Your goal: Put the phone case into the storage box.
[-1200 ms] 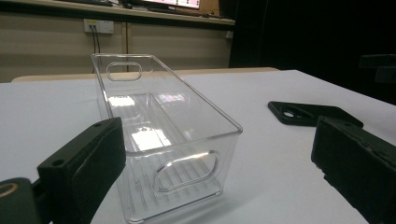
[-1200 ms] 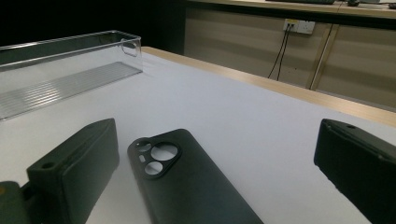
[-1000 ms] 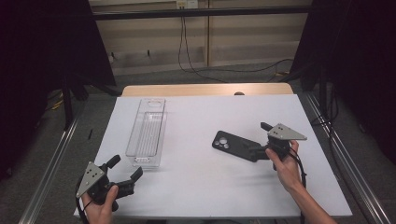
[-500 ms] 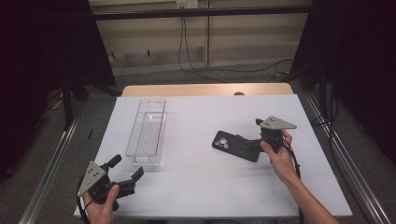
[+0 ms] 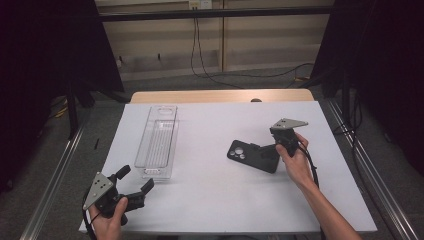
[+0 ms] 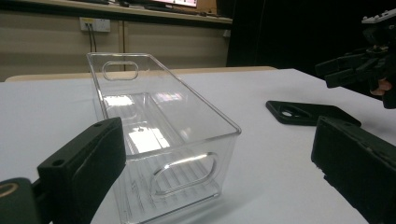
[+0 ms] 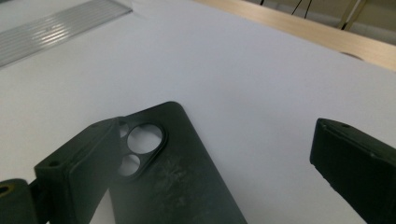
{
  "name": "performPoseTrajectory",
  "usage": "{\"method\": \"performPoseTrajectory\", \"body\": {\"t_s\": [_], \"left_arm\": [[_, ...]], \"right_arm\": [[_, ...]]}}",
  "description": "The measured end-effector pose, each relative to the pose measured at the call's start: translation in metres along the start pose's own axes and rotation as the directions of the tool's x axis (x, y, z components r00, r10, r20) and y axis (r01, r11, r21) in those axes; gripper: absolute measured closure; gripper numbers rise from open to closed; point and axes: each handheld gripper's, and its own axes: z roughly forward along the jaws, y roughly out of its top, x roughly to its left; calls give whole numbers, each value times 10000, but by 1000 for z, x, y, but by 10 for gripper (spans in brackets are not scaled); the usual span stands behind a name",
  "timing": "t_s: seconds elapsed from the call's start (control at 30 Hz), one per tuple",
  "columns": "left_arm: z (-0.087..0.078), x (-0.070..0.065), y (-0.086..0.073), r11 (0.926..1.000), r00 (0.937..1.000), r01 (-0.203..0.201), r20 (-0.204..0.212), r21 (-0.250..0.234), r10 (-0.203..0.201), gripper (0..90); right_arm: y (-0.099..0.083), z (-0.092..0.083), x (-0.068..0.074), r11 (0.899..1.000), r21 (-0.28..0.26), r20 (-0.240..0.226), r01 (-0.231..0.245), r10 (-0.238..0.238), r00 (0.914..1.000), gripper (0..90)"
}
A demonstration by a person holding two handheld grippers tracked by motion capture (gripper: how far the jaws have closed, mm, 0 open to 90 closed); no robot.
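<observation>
The phone case lies flat near the worktop's right edge in the high view; since a second ago the right gripper has been brought down over it, fingers wide apart, nothing gripped, so a grasp seems imminent. The left gripper rests open and empty by the near left corner.

In the left gripper view, a clear bin is seen empty on the white worktop.

In the right gripper view, the case sits between the spread fingers; dark curtains surround the room.
</observation>
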Motion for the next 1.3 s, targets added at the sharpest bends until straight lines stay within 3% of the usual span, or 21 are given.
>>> {"method": "performPoseTrajectory", "body": {"t_s": [0.13,0.37,0.5,0.6,0.67,0.73,0.8,0.93,0.97,1.03,1.1,1.13,1.2,1.27,1.3], "left_arm": [[0,0,0,10000,10000,-23,11,56,23,31],[1,0,0,10000,10000,-5,16,59,5,31],[1,0,0,10000,10000,-13,22,71,13,31],[1,0,0,10000,10000,4,28,31,-4,31],[1,0,0,10000,10000,-16,46,48,15,31],[1,0,0,10000,10000,23,42,65,-23,31],[1,0,0,10000,10000,-17,47,60,16,31],[2,0,0,10000,10000,-29,59,71,29,31],[2,0,0,10000,10000,-3,57,77,2,31],[2,0,0,10000,10000,6,65,71,-6,31],[2,0,0,10000,10000,2,75,71,-2,31],[2,0,0,10000,10000,2,75,71,-2,31],[2,0,0,10000,10000,8,76,95,-9,31],[2,0,0,9999,10000,-15,74,115,14,31],[2,0,0,9999,10000,-35,77,122,34,31]], "right_arm": [[3,3,-3,9981,616,-226,74,-60,9997,38],[8,5,-5,9897,1428,-1102,86,72,9939,29],[11,6,-3,9806,1793,-1166,793,-588,9914,26],[11,8,-4,9721,2194,-1444,835,-523,9881,25],[8,13,-6,9551,2752,-1724,1097,-632,9830,32],[7,14,-7,9510,2860,-1739,1175,-691,9823,35],[8,18,-9,9381,3158,-2050,1422,-789,9756,42],[11,20,-9,9294,3316,-2121,1621,-940,9727,38],[12,22,-9,9145,3605,-2279,1837,-1046,9681,58],[13,23,-9,9096,3712,-2343,1865,-1026,9667,60],[12,28,-8,8910,4037,-2568,2078,-1076,9605,54],[12,28,-8,8910,4037,-2568,2078,-1076,9605,54],[9,33,-7,8794,4184,-2649,2272,-1211,9566,48],[9,34,-7,8779,4234,-2663,2235,-1151,9570,47],[7,36,-6,8706,4306,-2751,2380,-1246,9533,50]]}}
